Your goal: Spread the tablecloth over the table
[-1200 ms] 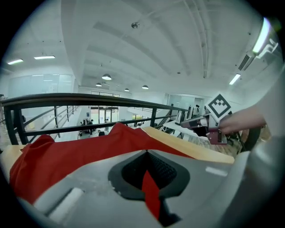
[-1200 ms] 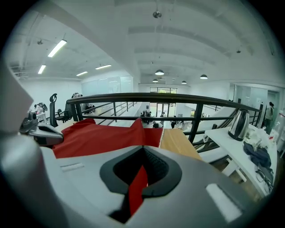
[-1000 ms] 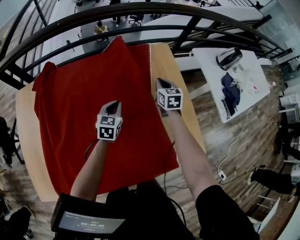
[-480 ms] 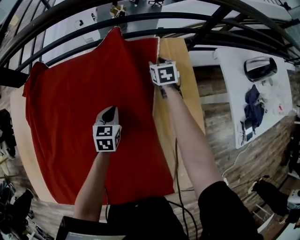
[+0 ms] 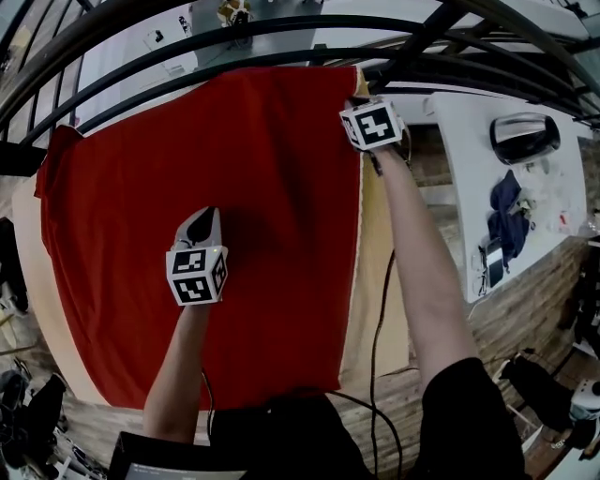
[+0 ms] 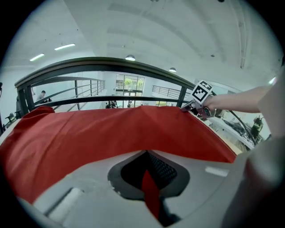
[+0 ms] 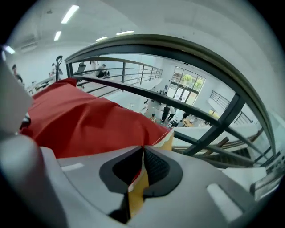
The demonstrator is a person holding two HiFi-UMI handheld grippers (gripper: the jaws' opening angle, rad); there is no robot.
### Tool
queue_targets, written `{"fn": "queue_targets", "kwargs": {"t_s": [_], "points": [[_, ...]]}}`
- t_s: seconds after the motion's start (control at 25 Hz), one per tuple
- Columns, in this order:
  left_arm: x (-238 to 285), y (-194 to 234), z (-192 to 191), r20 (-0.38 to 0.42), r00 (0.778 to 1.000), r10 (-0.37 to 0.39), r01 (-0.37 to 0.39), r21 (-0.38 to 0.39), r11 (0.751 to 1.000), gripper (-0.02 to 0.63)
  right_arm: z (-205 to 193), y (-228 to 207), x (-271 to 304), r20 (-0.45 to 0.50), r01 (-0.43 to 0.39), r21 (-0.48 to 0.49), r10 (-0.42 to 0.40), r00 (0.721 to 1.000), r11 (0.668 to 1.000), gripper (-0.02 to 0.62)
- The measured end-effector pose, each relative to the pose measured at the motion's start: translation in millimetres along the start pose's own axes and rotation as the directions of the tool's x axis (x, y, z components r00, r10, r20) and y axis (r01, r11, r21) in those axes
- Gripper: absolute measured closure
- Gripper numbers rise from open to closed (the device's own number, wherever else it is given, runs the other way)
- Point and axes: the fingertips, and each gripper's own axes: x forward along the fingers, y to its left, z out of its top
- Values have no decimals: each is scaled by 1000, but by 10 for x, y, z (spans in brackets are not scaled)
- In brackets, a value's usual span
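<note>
Red fabric tablecloth (image 5: 234,187) is lying spread across most of the pale wooden surface (image 5: 372,225), leaving a bare strip of wood showing along the right side in the head view. Its far left corner is bunching up slightly near the black metal railing (image 5: 281,19).

Resting near the middle of the cloth, the left tool (image 5: 200,225) is pointing downward. In the left gripper view its jaws are standing shut, and a thin fold of the red cloth is running up between them, so this tool (image 6: 149,178) is pinching the tablecloth (image 6: 111,133).

At the cloth's far right corner, close to the railing, the right tool (image 5: 361,96) is gripping. Its jaws have just been closing, and in the right gripper view they are sitting almost together with the cloth's edge between them, red on one face and yellowish on the other. So this tool (image 7: 141,173) is clamping the corner of the tablecloth (image 7: 89,124).

Counting what is showing: one tablecloth, one surface under it, and two tools, each being held by one of the person's hands.
</note>
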Motion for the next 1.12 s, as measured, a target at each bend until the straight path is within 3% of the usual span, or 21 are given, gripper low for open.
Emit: {"fn": "queue_targets", "kwargs": {"t_s": [0.16,0.28,0.36,0.48,0.6,0.8,0.96,1.12], "points": [[166,-51,46,-31,999,-17,20,68,997,601,300,-442,59,22,64,-216,-60,998,974,574],[278,13,142,-30,1000,1,1,78,997,601,430,-505,57,80,100,-272,-81,994,957,542],[290,-12,180,-21,1000,-10,11,78,997,601,269,-507,-62,99,94,-165,-78,992,982,500],[133,-252,190,14,997,-81,79,131,988,602,8,-249,-491,240,-2,17,-2,971,1000,502],[-132,-608,110,41,985,-168,155,220,963,603,-428,162,-955,322,-89,125,45,946,988,523],[-624,-1109,-171,52,960,-277,250,295,922,603,-1054,883,-1603,360,-132,232,41,932,964,554],[-1023,-1540,-332,51,922,-384,351,310,884,602,-1611,1387,-2201,355,-105,321,-17,935,941,577],[-1548,-1971,-588,31,874,-484,445,346,826,603,-2045,1973,-2881,358,-85,397,-69,931,914,586]]}}
